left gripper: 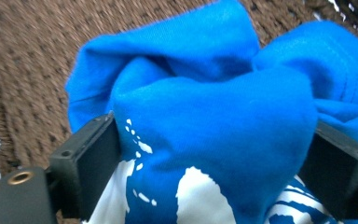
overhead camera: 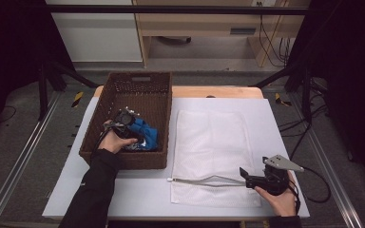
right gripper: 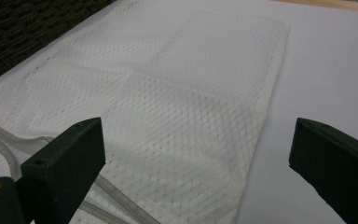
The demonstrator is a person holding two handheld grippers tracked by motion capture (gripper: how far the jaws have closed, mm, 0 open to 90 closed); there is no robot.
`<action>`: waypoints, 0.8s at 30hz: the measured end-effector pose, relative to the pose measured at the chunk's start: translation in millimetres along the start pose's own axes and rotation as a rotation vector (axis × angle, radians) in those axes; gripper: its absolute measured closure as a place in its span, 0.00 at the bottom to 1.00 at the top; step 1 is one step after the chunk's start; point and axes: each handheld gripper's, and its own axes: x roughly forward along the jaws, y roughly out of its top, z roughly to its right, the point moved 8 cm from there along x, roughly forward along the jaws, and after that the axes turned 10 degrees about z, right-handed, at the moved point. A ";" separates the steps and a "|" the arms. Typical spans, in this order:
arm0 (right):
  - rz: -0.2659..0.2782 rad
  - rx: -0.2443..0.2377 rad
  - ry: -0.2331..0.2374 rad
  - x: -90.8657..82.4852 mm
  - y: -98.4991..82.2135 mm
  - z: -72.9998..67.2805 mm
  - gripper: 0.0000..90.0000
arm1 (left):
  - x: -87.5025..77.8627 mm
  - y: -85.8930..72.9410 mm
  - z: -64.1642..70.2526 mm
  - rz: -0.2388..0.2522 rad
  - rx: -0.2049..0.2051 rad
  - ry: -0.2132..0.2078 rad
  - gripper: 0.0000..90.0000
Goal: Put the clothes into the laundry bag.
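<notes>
A blue cloth with white print (left gripper: 214, 93) lies bunched inside the brown wicker basket (overhead camera: 123, 160) at the table's left. My left gripper (left gripper: 212, 158) is down in the basket (left gripper: 32, 70), its two black jaws pressed against both sides of the cloth bundle (overhead camera: 146, 134). A white mesh laundry bag (overhead camera: 211, 137) lies flat to the right of the basket, its zipper edge (overhead camera: 204, 181) toward the near side. My right gripper (overhead camera: 243, 173) hovers at the bag's near right corner, open, with the mesh (right gripper: 168, 93) below and nothing between its fingers (right gripper: 65, 163).
A white sheet (overhead camera: 266, 118) covers the table and shows bare to the right of the bag. The basket's tall woven walls (overhead camera: 166, 114) stand close beside the bag's left edge. Black frame bars and cables surround the table.
</notes>
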 end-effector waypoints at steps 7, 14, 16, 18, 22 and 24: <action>0.006 -0.003 -0.006 -1.6 1.2 1.5 0.05 | 4.9 -6.5 2.2 -0.072 -0.007 -0.028 0.36; 0.006 -0.006 0.000 -1.2 1.2 0.5 0.06 | 3.1 -7.4 3.5 -0.089 -0.015 -0.054 0.58; 0.006 -0.006 0.001 -1.0 1.0 0.4 0.06 | 1.6 -7.1 3.3 -0.091 -0.013 -0.052 0.63; 0.006 -0.004 0.001 -0.9 0.9 0.4 0.06 | 0.0 -6.3 3.1 -0.085 -0.013 -0.053 0.67; 0.007 -0.002 0.001 -1.1 1.0 0.4 0.06 | -5.0 -2.5 2.0 -0.054 -0.017 -0.053 0.71; 0.009 -0.003 0.000 -0.9 0.9 1.1 0.06 | -8.5 0.6 0.8 -0.024 -0.027 -0.055 0.71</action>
